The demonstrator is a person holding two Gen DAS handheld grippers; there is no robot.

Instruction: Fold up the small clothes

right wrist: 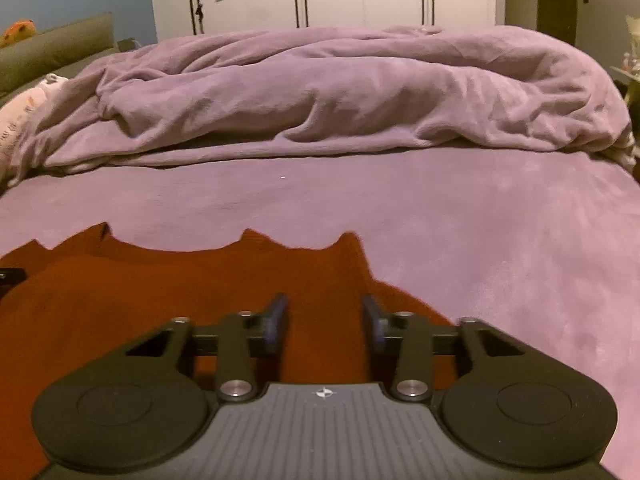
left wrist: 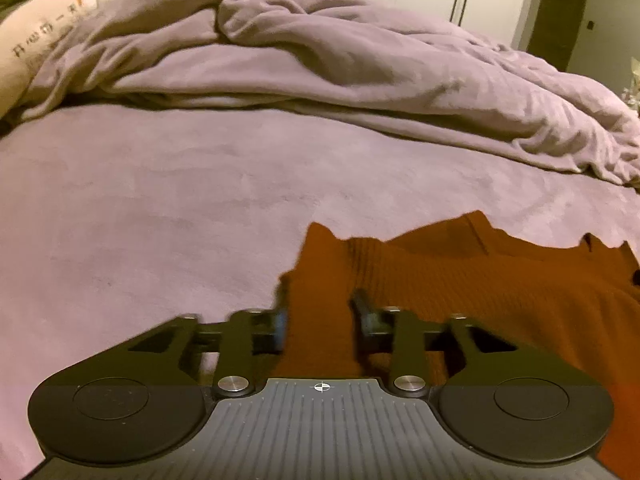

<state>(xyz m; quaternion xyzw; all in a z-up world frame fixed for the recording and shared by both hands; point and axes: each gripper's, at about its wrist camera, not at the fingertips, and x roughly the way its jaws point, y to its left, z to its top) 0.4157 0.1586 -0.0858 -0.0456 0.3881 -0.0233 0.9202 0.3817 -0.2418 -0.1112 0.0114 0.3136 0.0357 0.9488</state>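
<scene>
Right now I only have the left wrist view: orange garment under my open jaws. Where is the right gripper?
Observer: The right gripper is open over the orange garment, near its right edge.
Operator: What lies to the right of that edge?
Observer: Only bare purple bedsheet.
Operator: Anything behind the bed I can't see?
Observer: An orange soft object sits on the headboard, far left.
</scene>
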